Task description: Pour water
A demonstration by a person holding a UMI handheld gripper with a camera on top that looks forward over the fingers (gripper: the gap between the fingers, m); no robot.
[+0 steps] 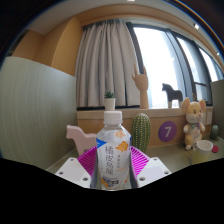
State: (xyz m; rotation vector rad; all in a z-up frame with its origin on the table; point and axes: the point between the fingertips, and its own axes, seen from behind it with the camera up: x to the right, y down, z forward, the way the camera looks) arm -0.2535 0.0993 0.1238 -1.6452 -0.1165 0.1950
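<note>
jaws: clamped on the bottle (113, 158), pads (90, 160) hugging both sides
room: cactus (142, 130) close behind, right

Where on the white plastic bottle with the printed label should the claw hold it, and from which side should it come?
Grip the white plastic bottle with the printed label at its labelled middle, from the front. It stands upright between the pink pads of the claw, and this straight part is wider than the neck. Whether the pads already press on it cannot be seen.
</note>
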